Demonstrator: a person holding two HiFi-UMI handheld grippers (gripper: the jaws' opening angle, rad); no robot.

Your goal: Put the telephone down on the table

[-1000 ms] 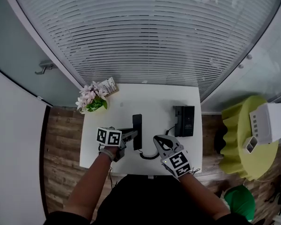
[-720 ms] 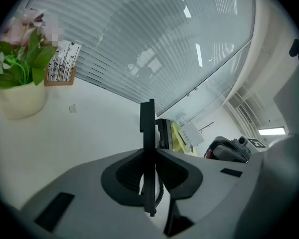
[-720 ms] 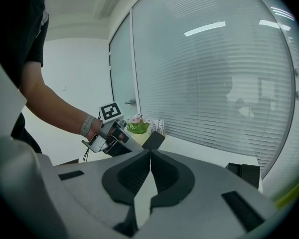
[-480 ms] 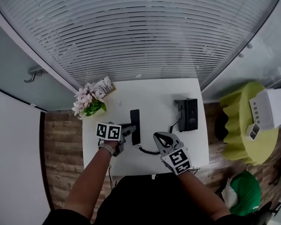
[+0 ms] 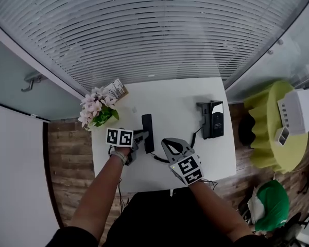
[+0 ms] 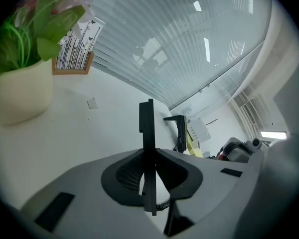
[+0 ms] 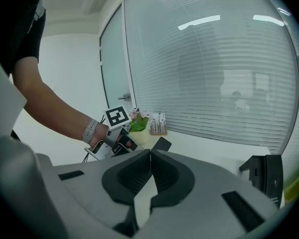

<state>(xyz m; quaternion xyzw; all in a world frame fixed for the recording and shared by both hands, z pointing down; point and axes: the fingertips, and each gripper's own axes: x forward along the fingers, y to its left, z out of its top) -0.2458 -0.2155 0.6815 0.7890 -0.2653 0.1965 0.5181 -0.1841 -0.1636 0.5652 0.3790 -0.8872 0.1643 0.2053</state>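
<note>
My left gripper (image 5: 142, 137) is shut on the black telephone handset (image 5: 147, 133), low over the white table (image 5: 170, 99) left of its middle. In the left gripper view the handset (image 6: 148, 128) stands on edge, clamped between the jaws of the left gripper (image 6: 149, 158), and its far end sticks out ahead. Whether it touches the tabletop I cannot tell. A curly cord (image 5: 158, 159) runs from it toward the black phone base (image 5: 215, 119) at the table's right. My right gripper (image 5: 167, 144) hangs just right of the handset; in its own view the right gripper (image 7: 150, 156) is shut and empty.
A pot of pink flowers (image 5: 99, 112) stands at the table's left edge, with a small card holder (image 5: 117, 90) behind it. A yellow-green round table (image 5: 278, 133) bearing a white box (image 5: 297, 109) stands to the right. Glass walls with blinds close in the far side.
Both grippers have sunk toward the tabletop, the handset still clamped in the left one. The right gripper has drifted left, nearer the handset.
</note>
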